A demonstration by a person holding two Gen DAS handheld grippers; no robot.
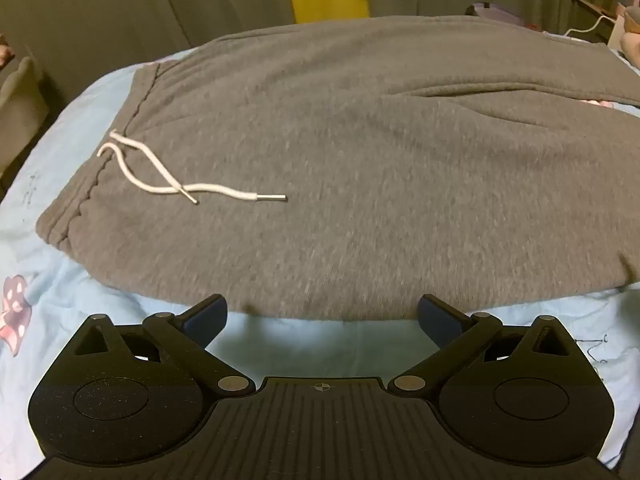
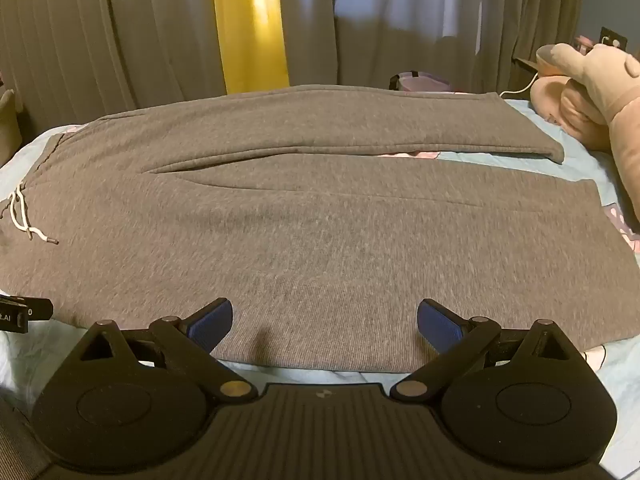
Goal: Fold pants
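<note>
Grey sweatpants point(image 1: 340, 168) lie flat on a light blue bedsheet point(image 1: 320, 340), waistband to the left with a white drawstring point(image 1: 160, 172) on top. In the right wrist view the pants point(image 2: 320, 232) show both legs running right, the far leg point(image 2: 360, 128) slightly apart from the near one. My left gripper point(image 1: 322, 316) is open and empty, hovering at the pants' near edge close to the waist end. My right gripper point(image 2: 325, 320) is open and empty, over the near edge of the near leg. A piece of the left gripper point(image 2: 20, 312) shows at the left edge.
A pink plush toy point(image 2: 588, 92) lies at the bed's far right, by the leg cuffs. Grey curtains point(image 2: 120, 40) and a yellow strip point(image 2: 252, 24) hang behind the bed. A white cable point(image 2: 520, 86) runs near the plush toy. The sheet point(image 2: 616, 364) borders the pants.
</note>
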